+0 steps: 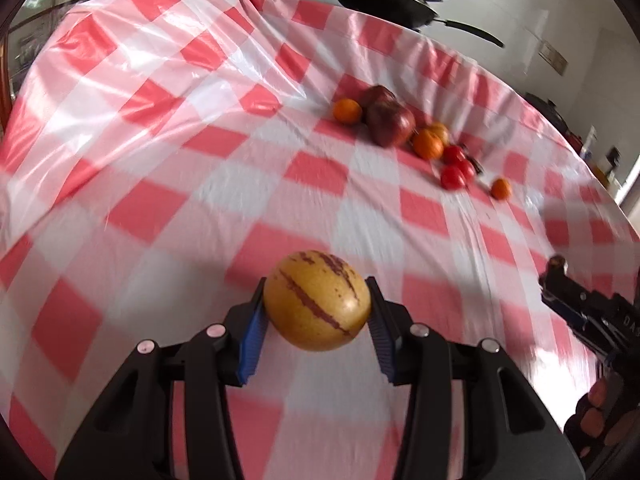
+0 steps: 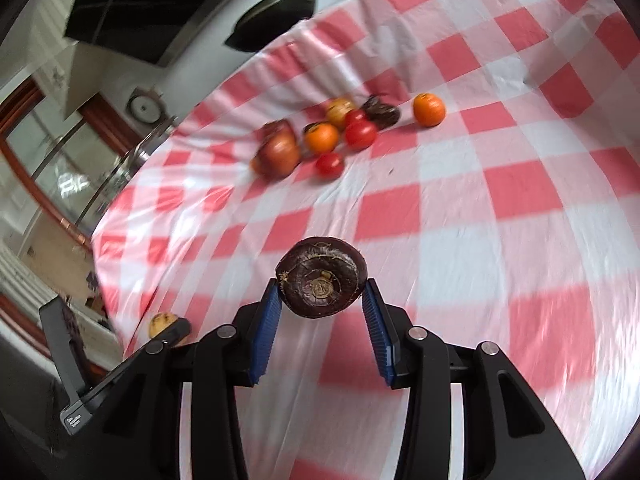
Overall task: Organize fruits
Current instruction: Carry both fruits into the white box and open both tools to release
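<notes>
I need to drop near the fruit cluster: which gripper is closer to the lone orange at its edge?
Hard to call. Left gripper, holding the yellow striped fruit, and right gripper, holding the dark purple fruit, both sit well short of the lone orange.

Both wrist cams are looking forward along their fingers, angled down over the checkered tablecloth (image 1: 200,152); both are catching the far fruit cluster (image 2: 320,136) and pan (image 1: 384,0).

Fruit cluster (image 1: 404,132) lies on tablecloth (image 1: 200,160), upper right of frame; pan (image 1: 384,0) behind it at table's far edge.
</notes>
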The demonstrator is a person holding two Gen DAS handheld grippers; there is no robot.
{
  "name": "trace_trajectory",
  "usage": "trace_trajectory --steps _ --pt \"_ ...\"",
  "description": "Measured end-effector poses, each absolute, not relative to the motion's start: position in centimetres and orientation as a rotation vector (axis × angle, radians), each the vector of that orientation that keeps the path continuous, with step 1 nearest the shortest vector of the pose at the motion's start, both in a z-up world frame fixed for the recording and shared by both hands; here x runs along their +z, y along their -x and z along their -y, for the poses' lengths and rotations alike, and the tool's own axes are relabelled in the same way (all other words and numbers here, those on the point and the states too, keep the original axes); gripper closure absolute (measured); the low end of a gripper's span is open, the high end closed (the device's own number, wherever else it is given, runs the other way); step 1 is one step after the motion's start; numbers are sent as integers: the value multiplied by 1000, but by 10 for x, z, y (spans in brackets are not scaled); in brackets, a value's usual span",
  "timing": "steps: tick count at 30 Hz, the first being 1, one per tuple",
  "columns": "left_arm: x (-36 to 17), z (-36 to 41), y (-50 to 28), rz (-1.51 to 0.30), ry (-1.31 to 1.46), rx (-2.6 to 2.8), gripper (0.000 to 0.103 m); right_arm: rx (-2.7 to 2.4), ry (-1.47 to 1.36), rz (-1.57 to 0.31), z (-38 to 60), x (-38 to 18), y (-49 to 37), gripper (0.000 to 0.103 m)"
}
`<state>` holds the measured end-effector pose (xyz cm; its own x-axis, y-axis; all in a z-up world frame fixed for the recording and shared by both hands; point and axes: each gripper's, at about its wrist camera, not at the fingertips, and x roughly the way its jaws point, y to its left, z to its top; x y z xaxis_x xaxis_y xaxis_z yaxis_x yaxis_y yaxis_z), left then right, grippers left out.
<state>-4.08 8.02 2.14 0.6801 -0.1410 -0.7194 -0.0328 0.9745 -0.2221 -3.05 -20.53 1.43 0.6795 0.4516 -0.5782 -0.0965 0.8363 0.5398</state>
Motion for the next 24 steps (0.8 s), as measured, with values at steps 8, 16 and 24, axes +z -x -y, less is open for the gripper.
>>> trace_trajectory --steps 8,16,24 --pt "23 -90 95 -818 190 -87 56 395 -420 -788 173 10 74 61" --pt "33 -126 129 -766 147 -18 56 477 -289 -809 123 8 98 61" --pt "52 -211 186 -670 169 139 56 624 -126 -800 54 21 122 61"
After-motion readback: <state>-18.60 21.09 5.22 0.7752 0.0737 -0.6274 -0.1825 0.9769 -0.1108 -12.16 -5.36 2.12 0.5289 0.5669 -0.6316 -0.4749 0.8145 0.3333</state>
